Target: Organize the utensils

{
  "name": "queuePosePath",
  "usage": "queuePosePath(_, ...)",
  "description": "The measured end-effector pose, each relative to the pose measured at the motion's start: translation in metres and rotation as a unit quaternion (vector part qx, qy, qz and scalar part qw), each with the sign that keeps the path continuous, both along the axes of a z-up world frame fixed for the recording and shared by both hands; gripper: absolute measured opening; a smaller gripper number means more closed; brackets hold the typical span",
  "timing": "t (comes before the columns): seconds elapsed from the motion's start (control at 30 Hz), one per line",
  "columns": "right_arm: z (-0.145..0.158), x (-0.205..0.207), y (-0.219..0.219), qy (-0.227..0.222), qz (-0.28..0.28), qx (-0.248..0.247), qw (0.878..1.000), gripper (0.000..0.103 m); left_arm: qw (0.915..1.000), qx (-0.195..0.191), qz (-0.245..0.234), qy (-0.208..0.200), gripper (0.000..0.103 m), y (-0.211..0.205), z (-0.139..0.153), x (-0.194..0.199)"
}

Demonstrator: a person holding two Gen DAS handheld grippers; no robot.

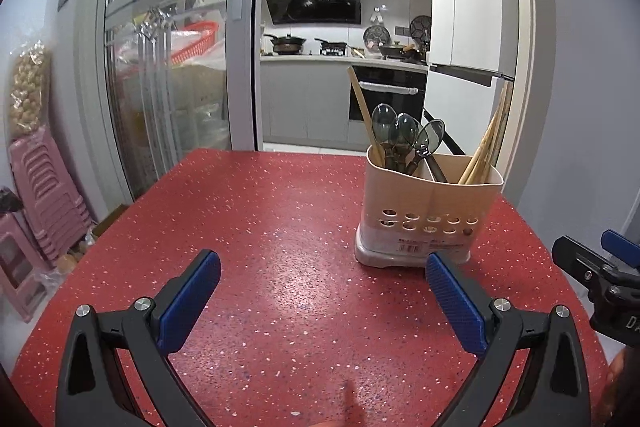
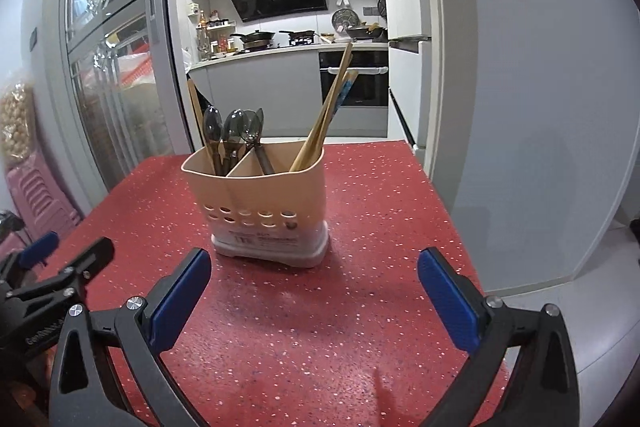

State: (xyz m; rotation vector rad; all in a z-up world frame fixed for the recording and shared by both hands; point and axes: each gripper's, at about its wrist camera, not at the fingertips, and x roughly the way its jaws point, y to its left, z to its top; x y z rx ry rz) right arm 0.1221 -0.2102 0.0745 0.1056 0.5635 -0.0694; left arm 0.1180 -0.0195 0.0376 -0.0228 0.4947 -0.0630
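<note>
The beige utensil holder (image 2: 256,203) stood on the red speckled table (image 2: 360,307), toward its far edge, nearer the right corner than the left. Spoons (image 2: 228,131) sat bowls-up in its left compartment with one stray wooden stick (image 2: 196,111); the chopsticks (image 2: 324,111) leaned rightward out of the right one, long axes near upright. It lay dead ahead of my right gripper (image 2: 314,291), just beyond the fingertips, and off to the right of my left gripper (image 1: 322,291). Both gaped wide and held nothing. I judged the right one closer for the stick.
</note>
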Motion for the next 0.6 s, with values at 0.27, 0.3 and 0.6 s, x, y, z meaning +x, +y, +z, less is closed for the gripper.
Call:
queuePosePath(0.27,-0.007,-0.016,0.007,-0.019,-0.012,-0.015,1.000,0.103,0.9999,0.002,-0.007,-0.007,0.103,-0.005,-0.008,-0.009)
queuePosePath(0.3,-0.008,-0.017,0.008,-0.019,-0.012,-0.016,1.000,0.103,1.0000,0.001,-0.008,-0.006,0.103,-0.004,-0.009,-0.009)
queuePosePath(0.6,-0.008,-0.021,0.009,-0.020,-0.006,-0.011,1.000,0.103,0.9999,-0.006,-0.008,0.004,0.103,0.000,-0.011,-0.012)
